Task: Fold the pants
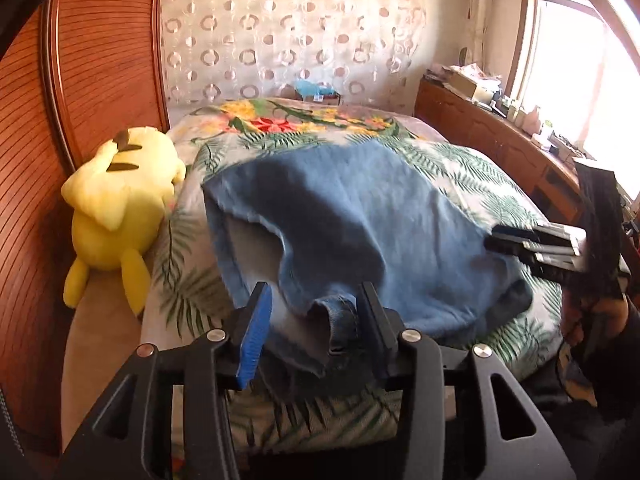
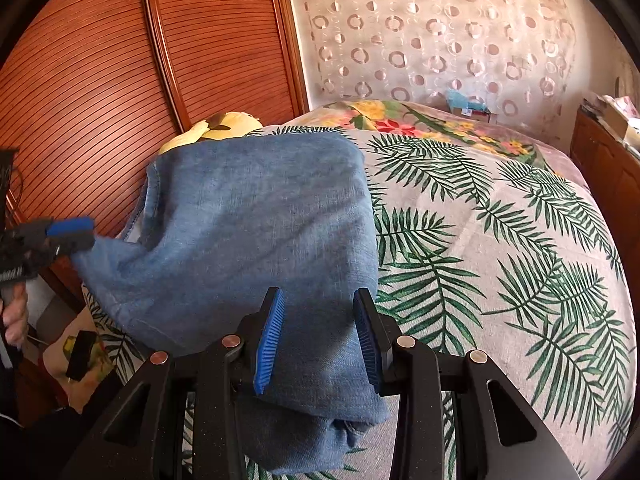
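Bedroom scene: a bed covered in a palm-leaf print spread, with a slatted wooden wardrobe on one side, a circle-patterned curtain behind, and a low wooden cabinet under the window. A yellow plush toy lies at the bed's edge beside the wardrobe.

The pants, blue denim, lie on the near part of the spread in a bunched, partly doubled bundle, well short of a neat rectangle. A hem or waistband opening gapes towards the plush toy, and a thick rolled edge sits nearest you.

Your left gripper has its jaws set apart, with a loose fold of denim lying between them. In the right wrist view, however, cloth appears to be drawn up to its tip, so whether it pinches anything cannot be told. Your right gripper is likewise spread, straddling the near edge of the bundle. No squeeze on the cloth is visible; the left wrist view shows it only from the side, blurred.

Handling, as a judgement: expect the denim to be soft but weighty, draping and sagging rather than holding shape, with little tendency to slip off the ribbed blue pads. Take hold at seamed edges, either hem or waistband, where the layers are thick. A pinch in mid-panel would probably lift one layer only.
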A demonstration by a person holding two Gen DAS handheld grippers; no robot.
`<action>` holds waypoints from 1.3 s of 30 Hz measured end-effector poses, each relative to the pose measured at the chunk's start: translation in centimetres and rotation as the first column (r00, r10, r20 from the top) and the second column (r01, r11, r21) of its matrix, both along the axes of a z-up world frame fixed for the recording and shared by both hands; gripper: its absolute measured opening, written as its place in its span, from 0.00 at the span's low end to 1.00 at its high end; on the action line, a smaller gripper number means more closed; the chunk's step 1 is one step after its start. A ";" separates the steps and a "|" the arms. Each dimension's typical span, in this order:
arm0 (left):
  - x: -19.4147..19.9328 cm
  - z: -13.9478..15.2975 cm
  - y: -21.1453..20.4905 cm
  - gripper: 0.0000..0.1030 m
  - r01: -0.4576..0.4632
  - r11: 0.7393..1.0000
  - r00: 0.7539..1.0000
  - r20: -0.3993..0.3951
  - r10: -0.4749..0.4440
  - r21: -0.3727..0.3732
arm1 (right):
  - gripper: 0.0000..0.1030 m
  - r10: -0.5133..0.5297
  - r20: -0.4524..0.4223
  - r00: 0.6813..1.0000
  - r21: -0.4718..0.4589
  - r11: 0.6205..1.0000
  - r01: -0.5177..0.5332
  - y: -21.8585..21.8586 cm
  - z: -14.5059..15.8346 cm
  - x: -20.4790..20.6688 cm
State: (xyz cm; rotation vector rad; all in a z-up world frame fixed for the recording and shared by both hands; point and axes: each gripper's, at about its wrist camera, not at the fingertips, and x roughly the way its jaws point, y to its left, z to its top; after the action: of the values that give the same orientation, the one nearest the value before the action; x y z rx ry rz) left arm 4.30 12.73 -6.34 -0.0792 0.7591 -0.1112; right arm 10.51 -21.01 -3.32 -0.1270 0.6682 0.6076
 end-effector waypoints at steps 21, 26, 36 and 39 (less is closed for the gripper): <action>7.5 -3.8 1.6 0.18 0.020 1.000 0.992 -0.122 -0.020 -0.003 | 0.46 0.015 -0.055 0.998 -0.069 0.997 -0.019 2.1 -1.5 8.0; 6.1 -2.8 2.7 0.02 0.000 1.000 0.997 -0.073 0.001 0.007 | 0.46 0.024 -0.081 0.996 -0.051 0.998 -0.028 2.4 -2.0 8.5; 4.4 -0.7 4.4 0.07 -0.053 0.998 0.997 -0.054 0.054 0.024 | 0.46 0.037 -0.127 0.991 -0.033 0.999 -0.042 2.4 -2.5 9.3; 4.1 0.2 3.5 0.20 -0.048 0.999 0.998 -0.033 0.049 0.026 | 0.46 0.030 -0.136 0.990 -0.026 0.999 -0.034 2.1 -2.5 9.6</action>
State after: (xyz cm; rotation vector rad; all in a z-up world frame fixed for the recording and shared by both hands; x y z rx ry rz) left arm 8.39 16.20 -6.16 -0.0754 0.7913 -0.0546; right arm 20.10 -18.92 -5.83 -0.1237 0.8084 0.6415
